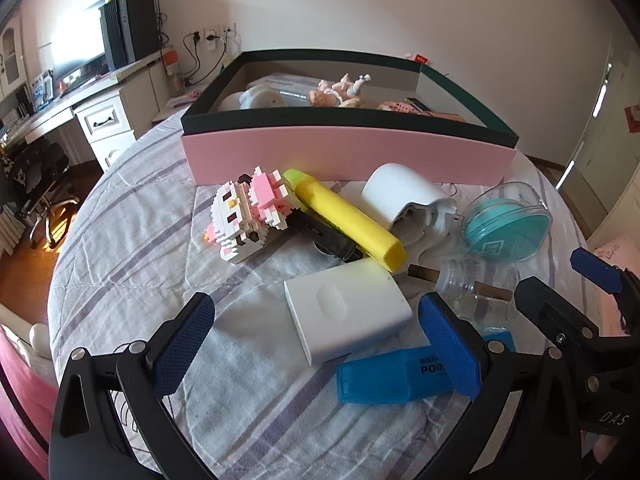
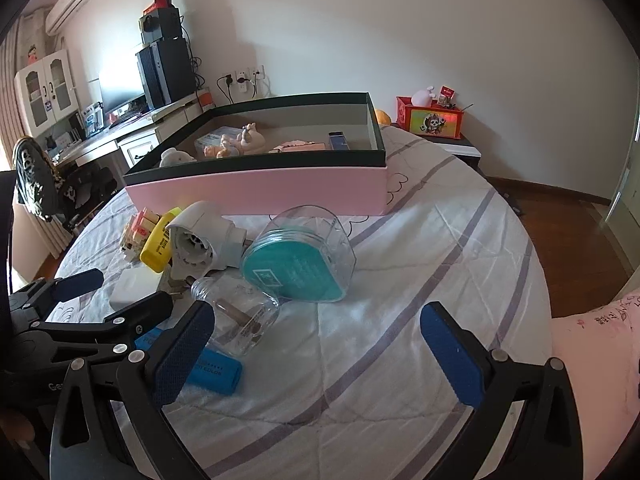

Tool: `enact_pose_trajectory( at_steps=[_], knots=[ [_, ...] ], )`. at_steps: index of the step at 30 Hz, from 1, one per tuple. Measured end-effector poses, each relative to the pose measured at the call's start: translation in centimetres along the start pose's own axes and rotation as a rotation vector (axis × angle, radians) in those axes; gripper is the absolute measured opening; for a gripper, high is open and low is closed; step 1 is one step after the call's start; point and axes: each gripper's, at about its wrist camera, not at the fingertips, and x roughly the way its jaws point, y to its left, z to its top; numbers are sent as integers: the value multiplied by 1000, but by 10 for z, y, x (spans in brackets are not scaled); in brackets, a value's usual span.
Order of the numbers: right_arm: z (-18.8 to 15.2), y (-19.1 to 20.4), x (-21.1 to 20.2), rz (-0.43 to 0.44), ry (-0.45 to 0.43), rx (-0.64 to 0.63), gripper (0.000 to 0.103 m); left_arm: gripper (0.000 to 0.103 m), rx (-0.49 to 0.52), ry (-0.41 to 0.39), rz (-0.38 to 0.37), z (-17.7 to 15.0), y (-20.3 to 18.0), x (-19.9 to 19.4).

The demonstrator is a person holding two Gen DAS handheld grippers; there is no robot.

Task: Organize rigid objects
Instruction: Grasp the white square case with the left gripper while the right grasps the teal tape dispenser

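In front of the pink box (image 1: 348,152), a brick toy (image 1: 248,216) sits leftmost. Right of it the yellow marker (image 1: 344,220) lies diagonally, its cap toward the box. Both the left gripper (image 1: 320,344) and right gripper (image 2: 316,356) hover spread apart, empty.

The bed (image 2: 420,240) has a striped cover. On it sit a pink box (image 1: 344,156), a white block (image 1: 348,316) and a blue marker (image 1: 384,380).

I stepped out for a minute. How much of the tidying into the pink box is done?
Partly done: the pink box already holds a doll and a few small items. Nothing is in hand; the left claw and right claw are open and empty. Left on the bed: yellow marker, blue marker, block toy, white case, glass bottle, teal container.
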Motion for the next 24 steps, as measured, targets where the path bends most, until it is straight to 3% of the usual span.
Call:
enact_pose_trajectory(
  at_steps=[2,6,17,20,21,24],
  knots=[
    [2,-1,6,5,9,3,103,94,-10,10,-29,1,3,5],
    [8,-1,13,22,20,15,103,64,24,-14,-62,0,0,2],
    [33,9,51,41,99,-5,102,64,23,-30,-63,-5,14,-13],
    [32,11,56,66,127,-10,87,64,19,-37,-64,-4,16,-15],
    [32,12,56,63,126,-13,77,64,15,-40,-64,-4,17,-16],
    [30,14,54,60,125,-28,77,64,11,-46,-66,-5,19,-20]
  ],
)
